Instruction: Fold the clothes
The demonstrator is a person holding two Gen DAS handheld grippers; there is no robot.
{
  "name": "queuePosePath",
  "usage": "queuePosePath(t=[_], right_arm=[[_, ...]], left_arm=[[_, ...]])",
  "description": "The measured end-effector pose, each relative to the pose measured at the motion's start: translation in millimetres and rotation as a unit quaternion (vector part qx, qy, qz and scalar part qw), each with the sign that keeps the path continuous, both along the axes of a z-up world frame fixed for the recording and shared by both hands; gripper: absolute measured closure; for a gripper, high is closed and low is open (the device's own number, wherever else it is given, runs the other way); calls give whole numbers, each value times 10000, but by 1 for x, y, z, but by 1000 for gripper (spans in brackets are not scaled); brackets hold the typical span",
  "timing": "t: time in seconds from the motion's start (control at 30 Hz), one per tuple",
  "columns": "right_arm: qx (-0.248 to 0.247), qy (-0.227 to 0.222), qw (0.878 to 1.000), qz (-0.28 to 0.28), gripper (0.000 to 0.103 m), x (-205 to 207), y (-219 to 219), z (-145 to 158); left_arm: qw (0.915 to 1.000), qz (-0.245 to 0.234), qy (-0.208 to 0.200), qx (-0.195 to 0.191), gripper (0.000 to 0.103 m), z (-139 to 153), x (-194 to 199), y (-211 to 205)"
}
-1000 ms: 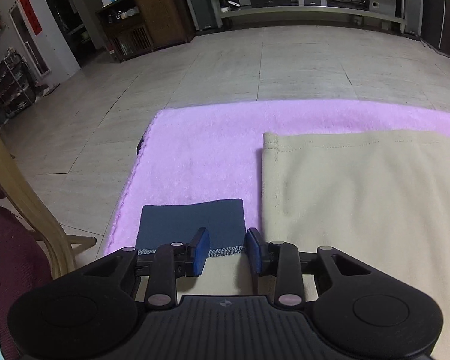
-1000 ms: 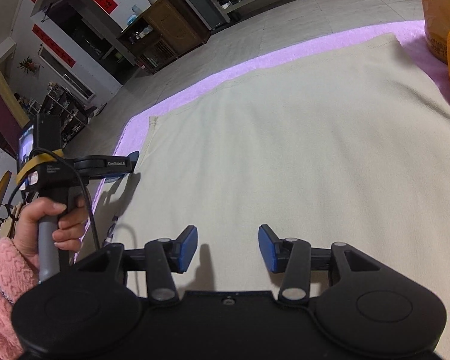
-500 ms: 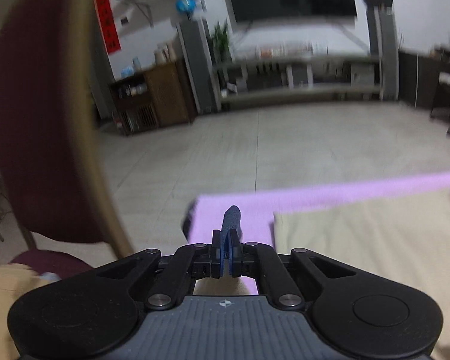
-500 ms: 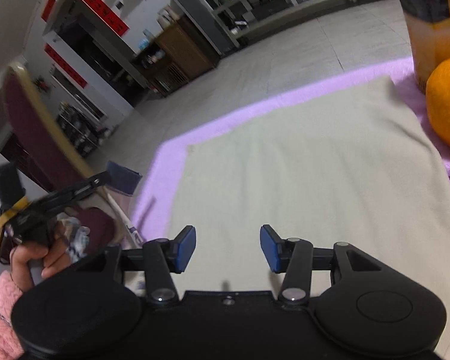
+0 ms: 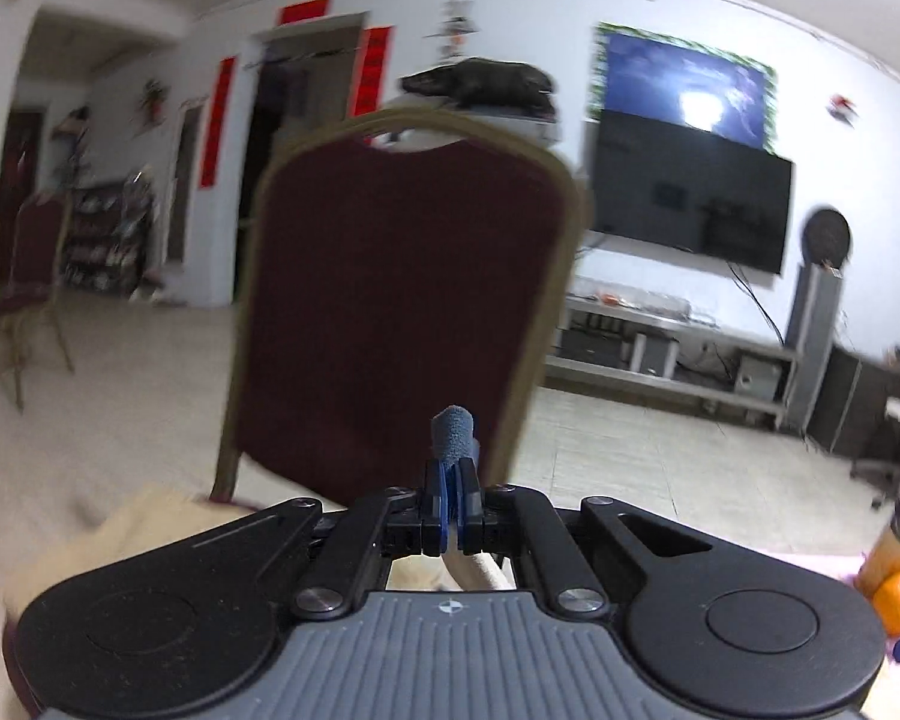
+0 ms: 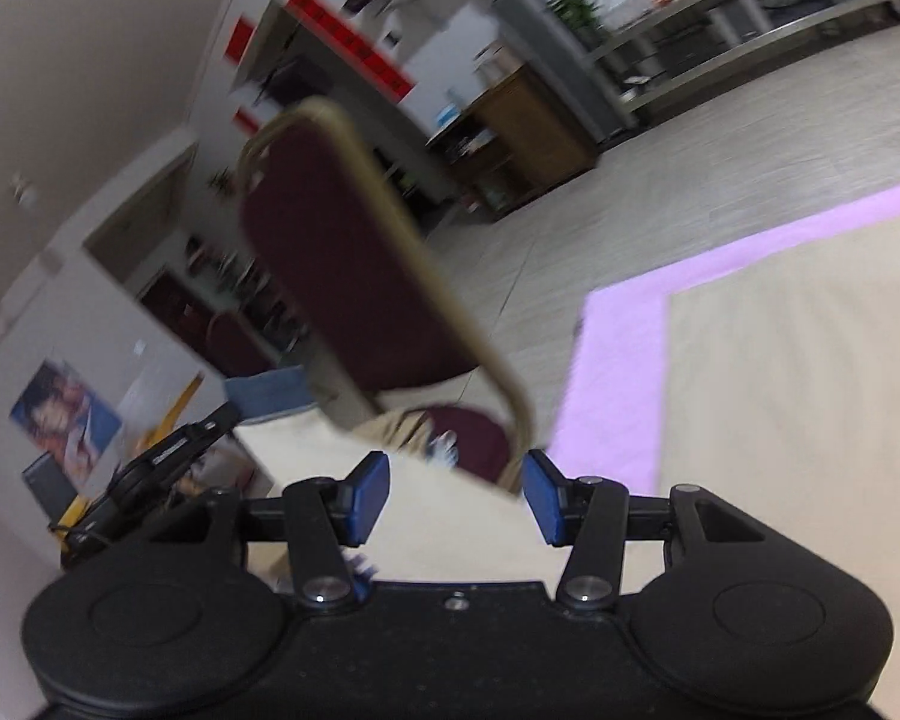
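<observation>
A small dark blue folded cloth (image 5: 453, 433) is pinched in the left tool (image 5: 450, 501), whose jaws are pressed fully together on it; a second ago the same cloth lay flat on the pink blanket just ahead of jaws that were then parted. Since then the cloth has been lifted clear of the tabletop and swung off to the side, so that a maroon chair (image 5: 402, 312) with a gold frame is now faced directly ahead of the left tool instead of the blanket. A pale heap of fabric (image 5: 150, 516) is seen below and to the left of that tool, on what appears to be the chair seat, though blur leaves this uncertain.

The right tool (image 6: 456, 498) is held about half open with nothing between its blue pads (image 6: 369, 495); its jaws are opening slightly. A beige cloth (image 6: 798, 396) is spread flat on the pink blanket (image 6: 618, 378) ahead and to the right of it, untouched. The left tool (image 6: 174, 456) with the blue cloth (image 6: 267, 393) is glimpsed far to its left, beside the chair (image 6: 342, 264).

The change is judged to mean that the blue piece is finished and is being carried to a pile on the chair, and that the beige cloth is left as the next piece to be folded. Both views are smeared by motion.
</observation>
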State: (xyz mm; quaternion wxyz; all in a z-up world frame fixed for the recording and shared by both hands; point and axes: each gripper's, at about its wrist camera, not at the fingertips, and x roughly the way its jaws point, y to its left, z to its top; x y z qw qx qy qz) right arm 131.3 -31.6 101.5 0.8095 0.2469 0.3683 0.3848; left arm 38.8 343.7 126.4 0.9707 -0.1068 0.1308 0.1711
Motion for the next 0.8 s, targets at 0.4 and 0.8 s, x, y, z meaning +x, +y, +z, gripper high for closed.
queuePosePath(t=[0.4, 0.8], right_arm=[[-177, 296, 9990, 291, 51, -38, 15, 4], [-244, 982, 9926, -674, 36, -97, -148, -41]], left_arm=[[9890, 1157, 309, -870, 75, -25, -55, 49], [9726, -905, 2055, -597, 70, -86, -45, -132]])
